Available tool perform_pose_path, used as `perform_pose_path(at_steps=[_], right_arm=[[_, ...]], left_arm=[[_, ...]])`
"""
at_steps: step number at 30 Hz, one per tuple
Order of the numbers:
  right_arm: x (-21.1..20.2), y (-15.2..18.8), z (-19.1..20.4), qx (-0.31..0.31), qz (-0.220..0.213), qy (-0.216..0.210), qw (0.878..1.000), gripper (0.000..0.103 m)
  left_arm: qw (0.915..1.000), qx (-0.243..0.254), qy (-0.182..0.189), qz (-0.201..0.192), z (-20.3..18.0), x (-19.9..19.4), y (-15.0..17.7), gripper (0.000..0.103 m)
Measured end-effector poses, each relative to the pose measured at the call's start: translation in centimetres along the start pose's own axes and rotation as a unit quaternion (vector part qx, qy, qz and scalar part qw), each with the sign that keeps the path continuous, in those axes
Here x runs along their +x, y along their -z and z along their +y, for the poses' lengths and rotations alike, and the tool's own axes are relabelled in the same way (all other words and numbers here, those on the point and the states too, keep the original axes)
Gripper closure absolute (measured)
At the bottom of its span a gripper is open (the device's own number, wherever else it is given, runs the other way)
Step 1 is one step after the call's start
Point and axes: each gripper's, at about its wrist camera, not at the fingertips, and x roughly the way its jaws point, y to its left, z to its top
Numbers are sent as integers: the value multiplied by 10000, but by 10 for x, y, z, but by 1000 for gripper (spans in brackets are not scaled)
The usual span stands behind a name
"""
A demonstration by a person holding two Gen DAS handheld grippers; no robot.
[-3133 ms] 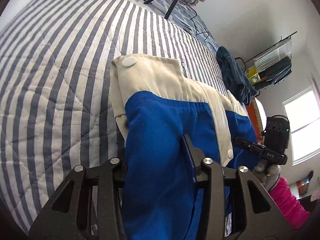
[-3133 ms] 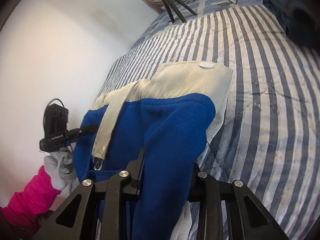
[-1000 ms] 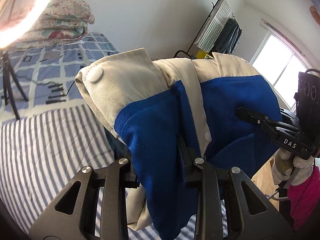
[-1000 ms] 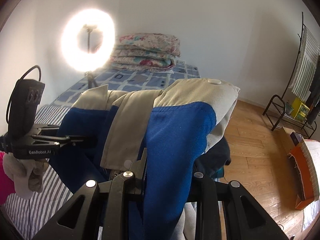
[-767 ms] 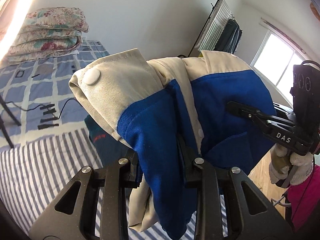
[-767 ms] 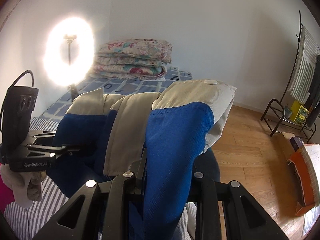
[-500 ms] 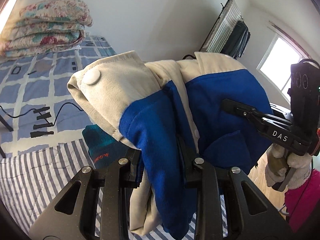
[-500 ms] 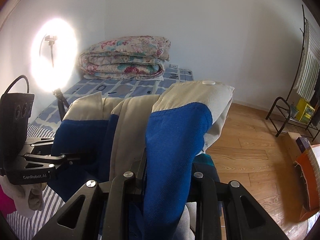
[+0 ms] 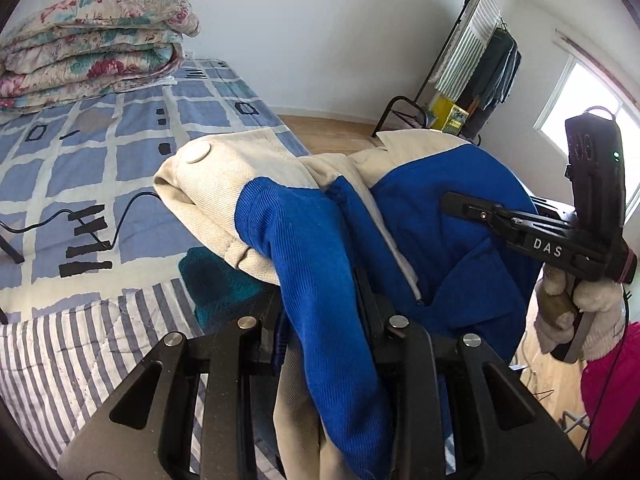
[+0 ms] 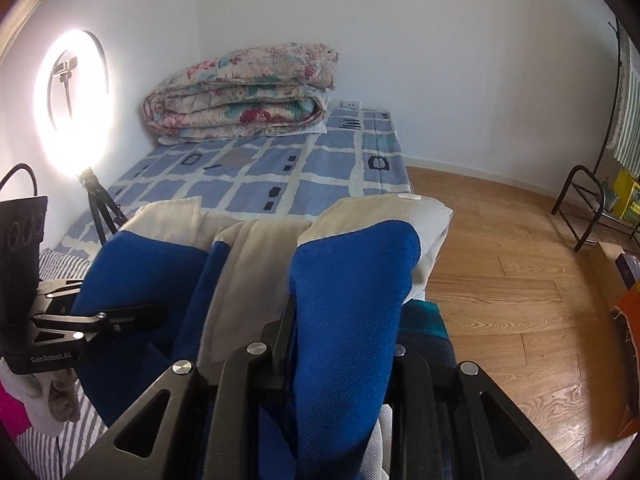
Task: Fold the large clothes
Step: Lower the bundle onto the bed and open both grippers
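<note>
While clamped on the jacket (image 9: 320,248), both hand-held grippers angled downward.

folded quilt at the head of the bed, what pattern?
Floral, pink and teal on cream; the quilt shows best in the right wrist view.

Left gripper (image 9: 320,300): black, silver screw heads. Right gripper (image 9: 452,200): black, "DAS" lettering. Person: white knit gloves (image 9: 576,312), bright pink sleeves (image 9: 612,380).

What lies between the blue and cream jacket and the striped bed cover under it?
A dark teal garment lies on the striped bed cover directly under the jacket, which both tools hold, left and right. Nothing else visible is in the way.
</note>
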Motion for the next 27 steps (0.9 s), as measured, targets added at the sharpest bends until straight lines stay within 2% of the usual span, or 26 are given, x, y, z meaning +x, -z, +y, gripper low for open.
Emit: perform_pose_path(at_steps=[2, 4, 8, 10, 12, 15, 19, 27], right_arm=[[9, 1, -11, 124, 127, 117, 9998, 77], [17, 6, -25, 314, 243, 283, 9988, 70], [27, 20, -45, 604, 473, 673, 9948, 57], [31, 24, -48, 593, 574, 941, 9921, 50], [35, 26, -54, 615, 660, 1182, 9889, 45], [34, 32, -63, 820, 706, 1226, 9865, 42], [22, 35, -61, 747, 607, 1387, 9857, 42], [-13, 31, -46, 871, 272, 1481, 9848, 42]], left_arm=[[9999, -32, -133, 32, 7, 3, 2, 76], [9997, -133, -186, 84, 16, 5, 4, 75], [9988, -259, -387, 145, 29, 5, 7, 53], [9981, -265, -549, 118, 33, 3, 9, 47], [9967, -351, -727, 109, 38, 2, 11, 33], [9961, -463, -737, 158, 46, 2, 15, 33], [9958, -298, -865, 107, 39, -7, 19, 33], [9951, -46, -965, -215, 21, -47, 28, 33]])
